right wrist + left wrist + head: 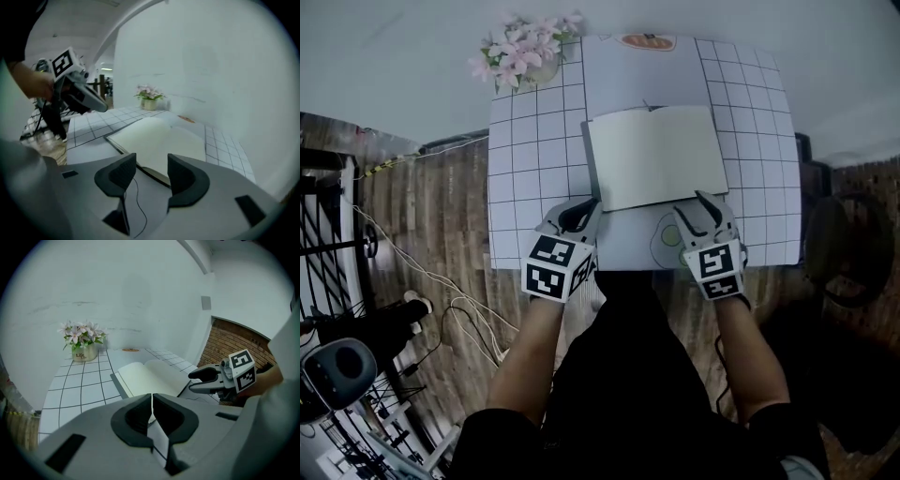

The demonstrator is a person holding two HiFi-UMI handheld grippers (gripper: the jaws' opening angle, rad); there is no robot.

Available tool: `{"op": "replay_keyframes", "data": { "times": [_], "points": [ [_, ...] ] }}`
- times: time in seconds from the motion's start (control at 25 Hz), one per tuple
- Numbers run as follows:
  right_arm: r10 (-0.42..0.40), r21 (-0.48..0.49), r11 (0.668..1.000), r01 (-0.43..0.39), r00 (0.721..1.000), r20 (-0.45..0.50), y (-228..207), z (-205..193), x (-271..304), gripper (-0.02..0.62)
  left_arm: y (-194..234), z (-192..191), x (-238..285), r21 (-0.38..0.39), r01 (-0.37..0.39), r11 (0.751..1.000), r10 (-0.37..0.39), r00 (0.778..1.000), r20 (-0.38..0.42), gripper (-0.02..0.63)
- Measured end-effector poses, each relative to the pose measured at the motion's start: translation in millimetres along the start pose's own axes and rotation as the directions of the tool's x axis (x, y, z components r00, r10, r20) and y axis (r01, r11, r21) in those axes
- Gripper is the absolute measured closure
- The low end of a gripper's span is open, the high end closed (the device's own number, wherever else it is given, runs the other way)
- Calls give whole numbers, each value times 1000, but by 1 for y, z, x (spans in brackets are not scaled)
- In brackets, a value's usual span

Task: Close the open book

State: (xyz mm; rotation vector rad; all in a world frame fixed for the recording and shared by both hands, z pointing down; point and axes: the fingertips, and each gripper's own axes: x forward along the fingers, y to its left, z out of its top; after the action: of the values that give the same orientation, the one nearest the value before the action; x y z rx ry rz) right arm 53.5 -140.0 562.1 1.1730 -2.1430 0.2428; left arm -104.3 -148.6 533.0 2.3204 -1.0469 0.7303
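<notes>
In the head view the right gripper (692, 208) covers a short piece of the near edge of the book (656, 155) and a part of the round print (666, 242) just beside its tip; what this print shows I cannot tell. Whether the left gripper (589, 208) touches the book's corner is not clear. The orange print (647, 41), far beyond both grippers, is too small to read. In the right gripper view the left gripper is blurred, and the hand (33, 83) on it is cut by the picture's edge.
</notes>
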Motion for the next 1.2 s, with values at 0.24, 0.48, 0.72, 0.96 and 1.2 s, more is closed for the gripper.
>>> {"op": "replay_keyframes", "data": {
  "times": [0.24, 0.48, 0.72, 0.96, 1.2],
  "points": [
    [139, -312, 935, -166, 985, -106, 50, 6, 41, 367, 5, -16, -6, -34, -17, 999, 17, 1000, 1, 589],
    [180, -389, 892, -231, 970, -164, 61, 6, 61, 365, 11, -30, -8, -56, -28, 998, 28, 1000, -4, 589],
    [189, -397, 884, -246, 966, -179, 60, 5, 70, 353, 14, -40, -9, -72, -34, 997, 33, 999, -18, 589],
    [190, -359, 907, -218, 975, -112, 57, 14, 65, 448, 16, -44, -5, -74, -35, 997, 32, 999, -39, 589],
    [162, -333, 926, -177, 984, -72, 44, 21, 64, 482, 11, -46, 7, -50, -18, 999, 14, 998, -68, 589]
  ]
}}
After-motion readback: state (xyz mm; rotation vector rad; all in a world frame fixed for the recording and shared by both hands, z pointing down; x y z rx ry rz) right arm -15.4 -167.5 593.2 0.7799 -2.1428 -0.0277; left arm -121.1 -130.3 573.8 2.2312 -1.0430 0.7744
